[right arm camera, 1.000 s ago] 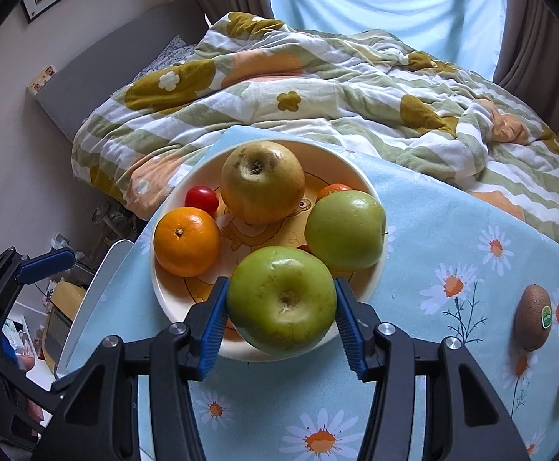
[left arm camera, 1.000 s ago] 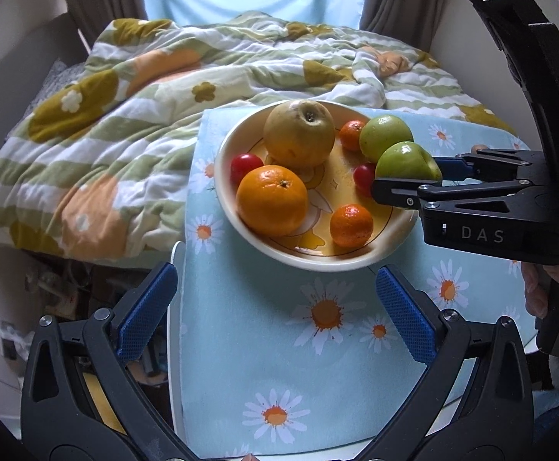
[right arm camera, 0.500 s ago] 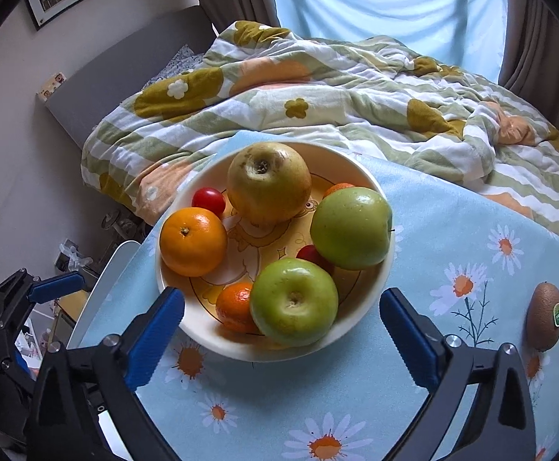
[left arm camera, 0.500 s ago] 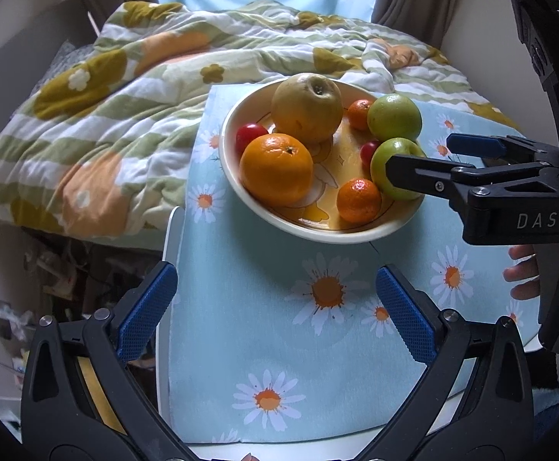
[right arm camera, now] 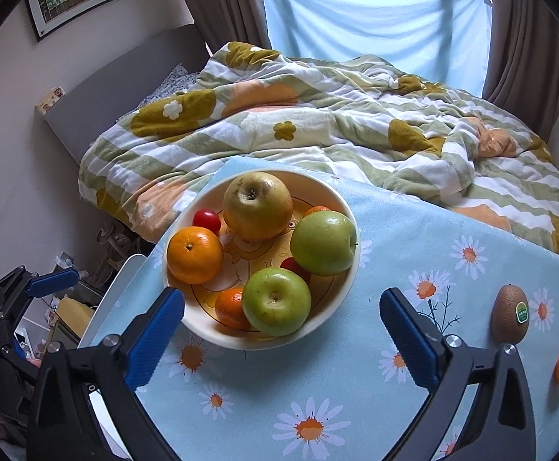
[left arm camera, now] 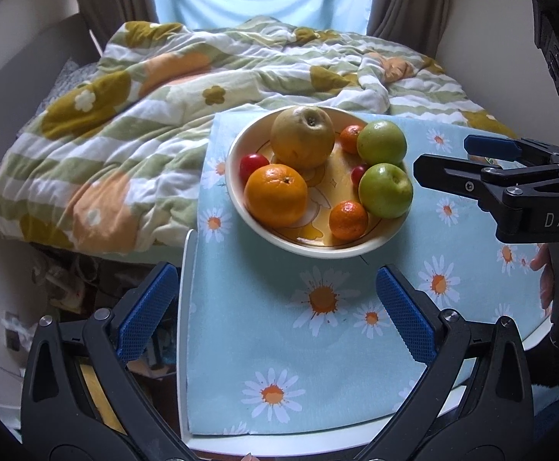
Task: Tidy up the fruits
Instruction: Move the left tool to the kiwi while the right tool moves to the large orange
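Both the left gripper [left arm camera: 275, 313] and the right gripper [right arm camera: 281, 334] are wide open and hold nothing, because the green apple [right arm camera: 276, 301] sits in the bowl [right arm camera: 340, 207] and the kiwi [right arm camera: 510, 313] waits on the table.

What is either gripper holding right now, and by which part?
Nothing is held. The right gripper is open, its fingers clear of the nearer green apple lying in the bowl. The left gripper is open over the tablecloth.

bare cloth [right arm camera: 337, 376] before crowded bowl [right arm camera: 350, 269], kiwi [right arm camera: 510, 314] blocking right side
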